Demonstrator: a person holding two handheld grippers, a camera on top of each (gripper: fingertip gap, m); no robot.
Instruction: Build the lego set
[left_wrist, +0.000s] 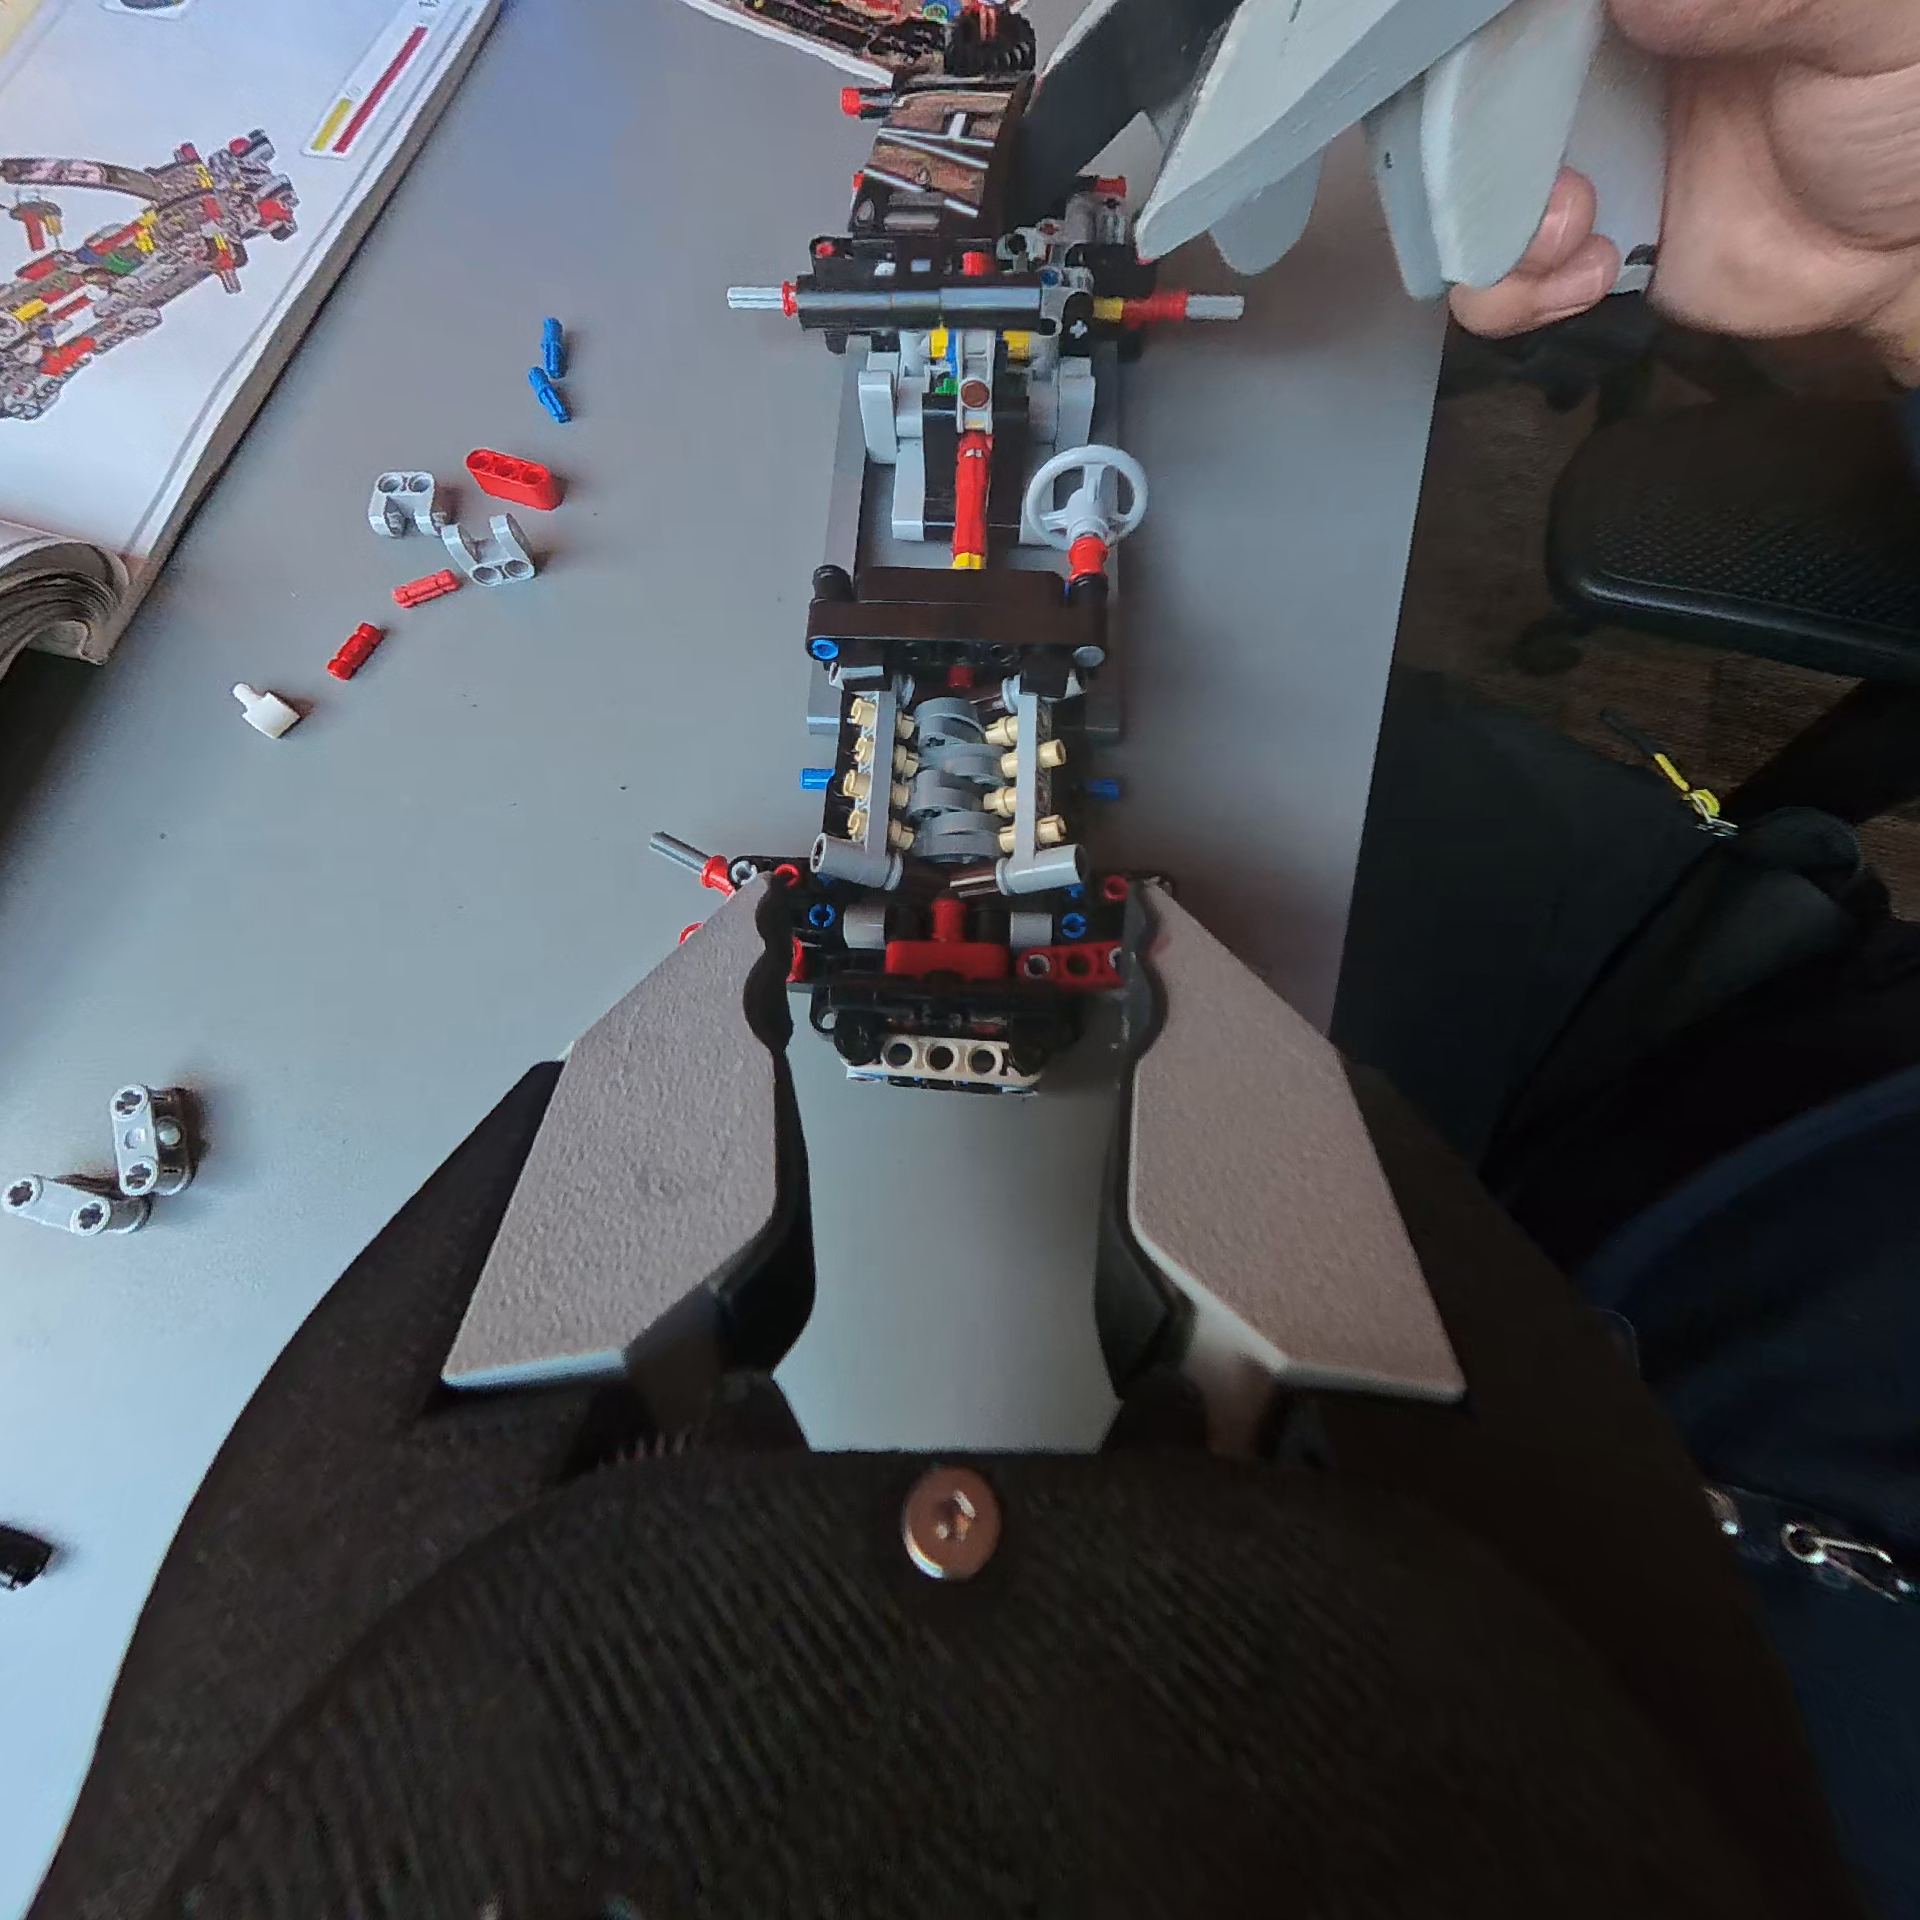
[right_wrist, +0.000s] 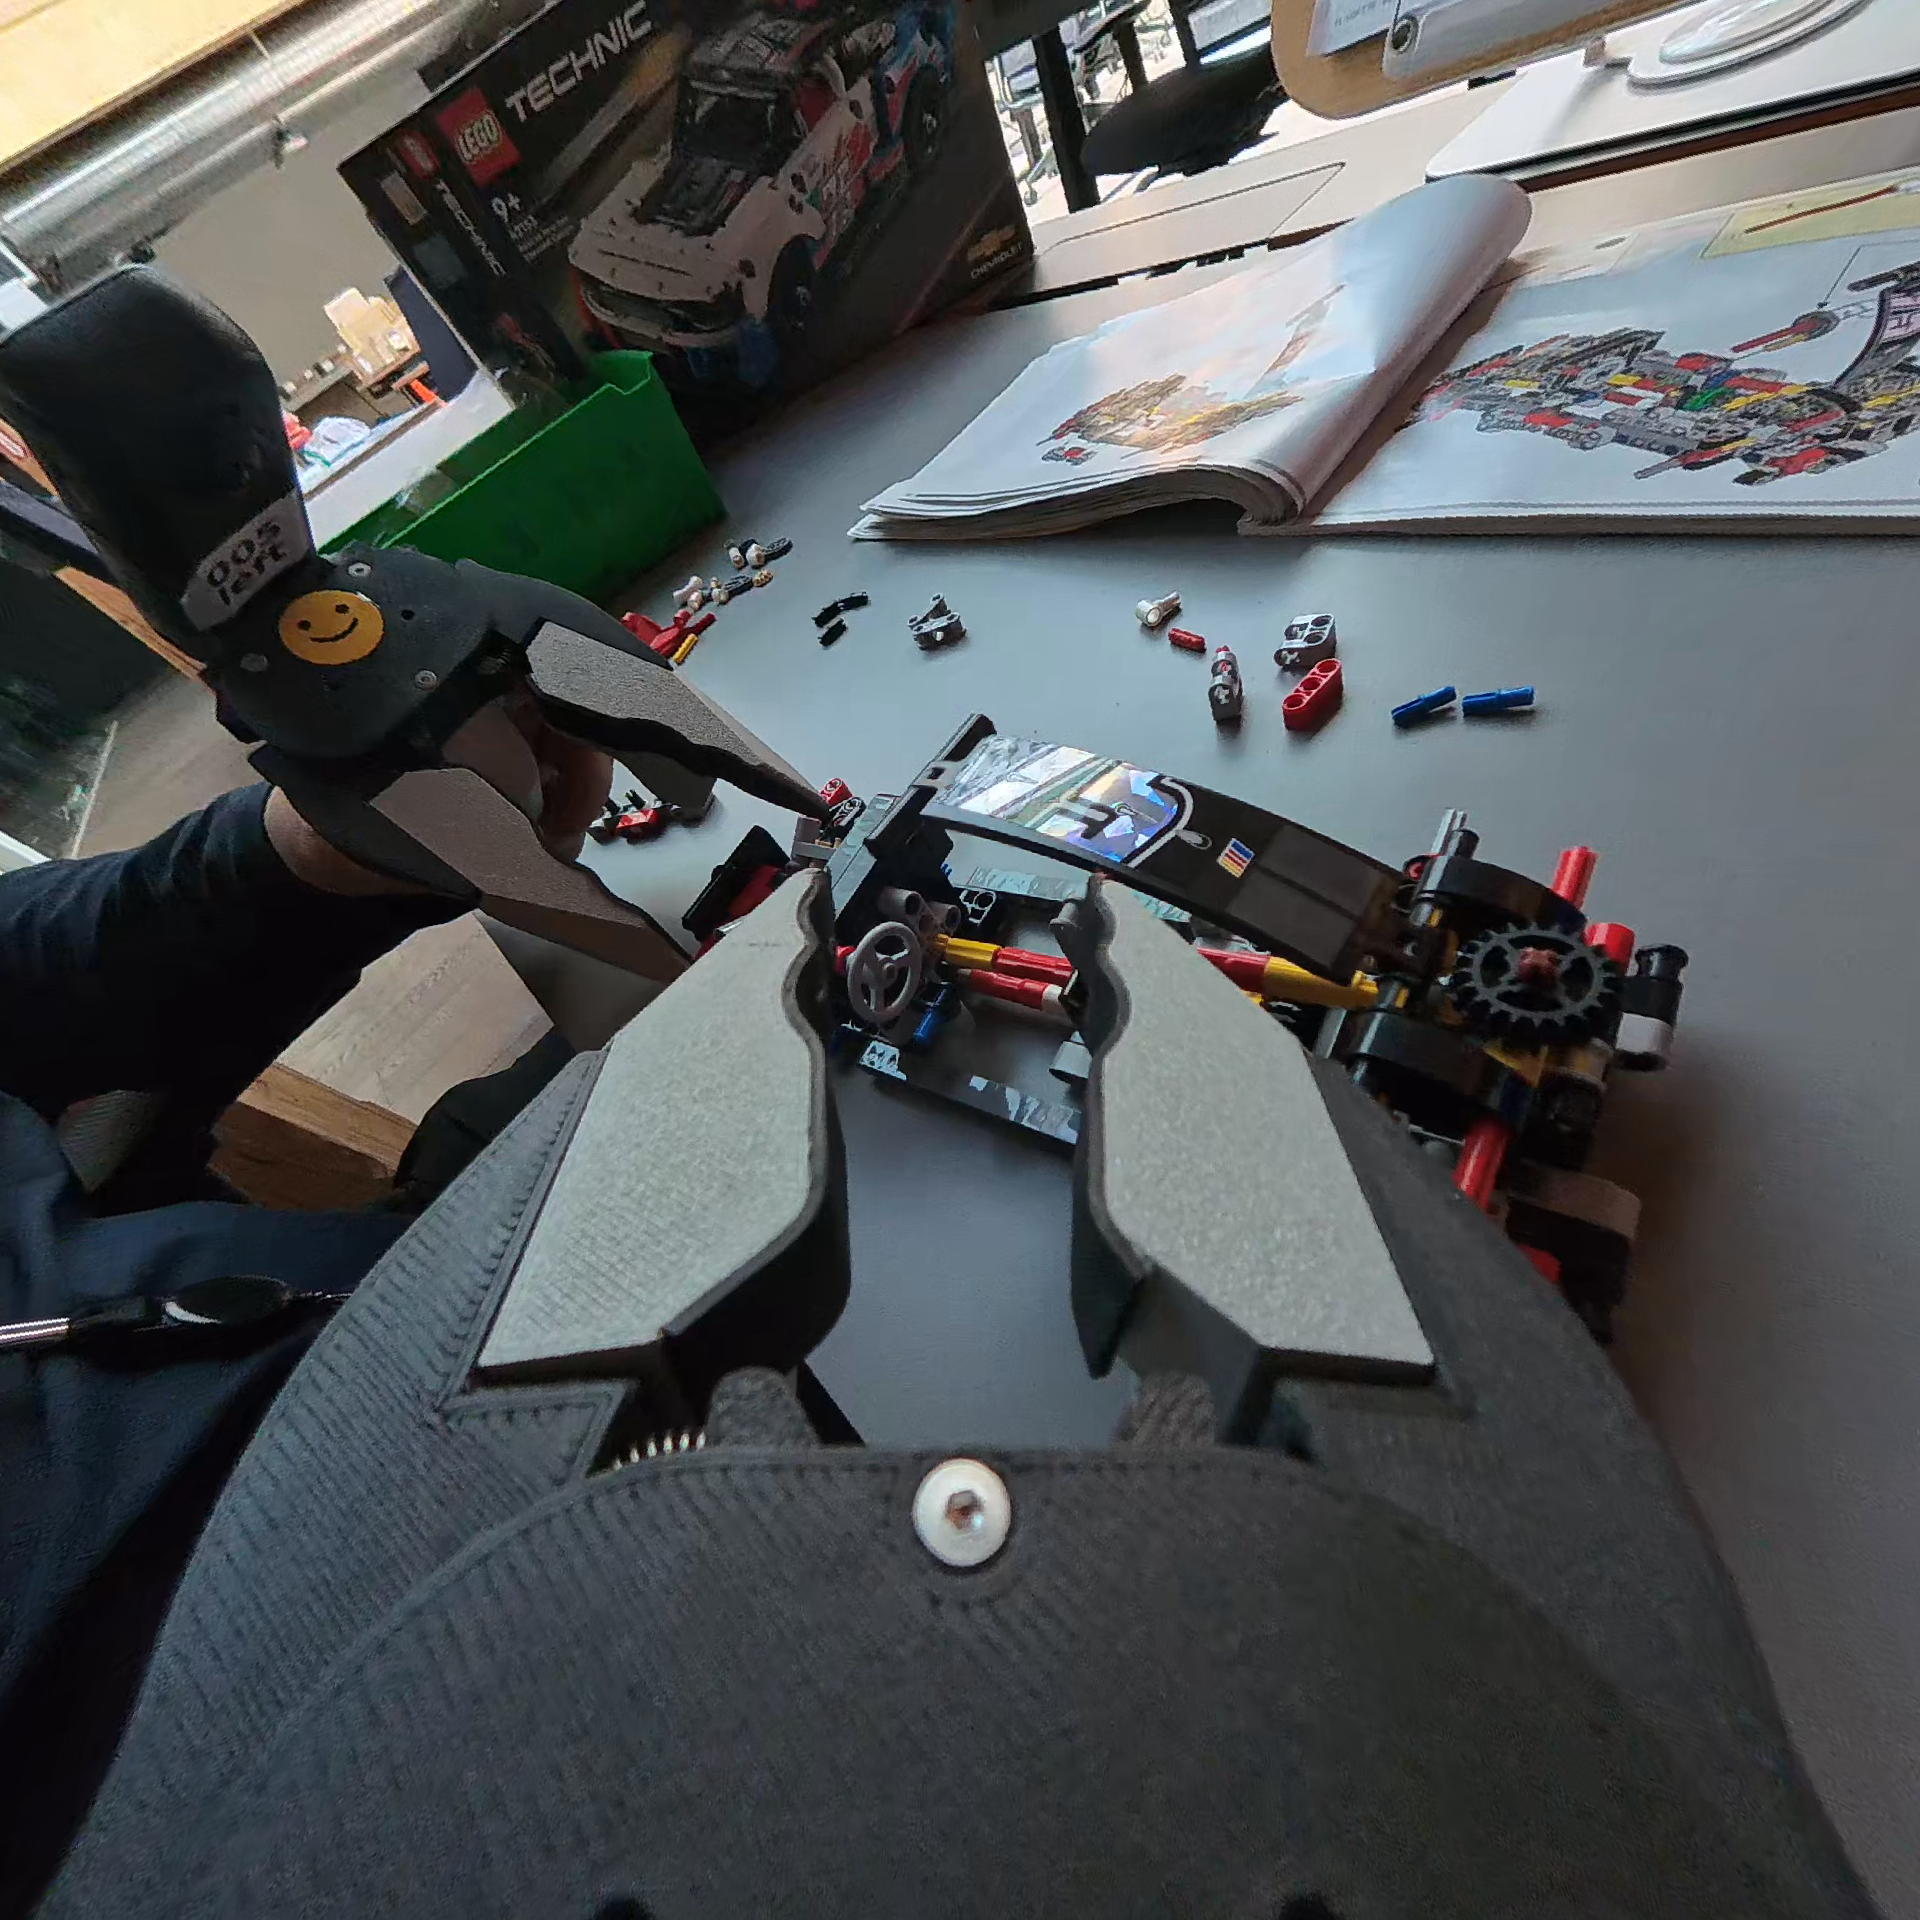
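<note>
The left gripper (left_wrist: 951, 966) clamps the front end of a brick-built car chassis (left_wrist: 961, 623); its two pads press on either flank, around the red and black beams just ahead of the engine block with its tan pins (left_wrist: 951, 779). The chassis lies lengthwise along the right edge of the grey worktop (left_wrist: 520, 935), running away from that gripper.

Partway along, the right gripper (right_wrist: 956, 935) has its fingers spread about the cabin section. Its fingertips (right_wrist: 805, 935) flank the grey steering wheel (right_wrist: 883, 971) and the red-and-yellow axles, but whether the pads press on the frame cannot be told. A black curved panel (right_wrist: 1174, 831) with a shiny sticker arches just beyond those fingertips, and a black gear (right_wrist: 1536, 977) sits at the rear end of the chassis.

Toward the middle of the worktop lie loose parts: grey connectors (left_wrist: 405, 504), a red beam (left_wrist: 514, 478), small red pins (left_wrist: 426, 589), two blue pins (left_wrist: 551, 369) and a white piece (left_wrist: 267, 712). Farther off, an open instruction booklet (right_wrist: 1351, 416) lies along the far edge. A green bin (right_wrist: 582, 468) and the set's box (right_wrist: 727, 177) stand at the far corner.
</note>
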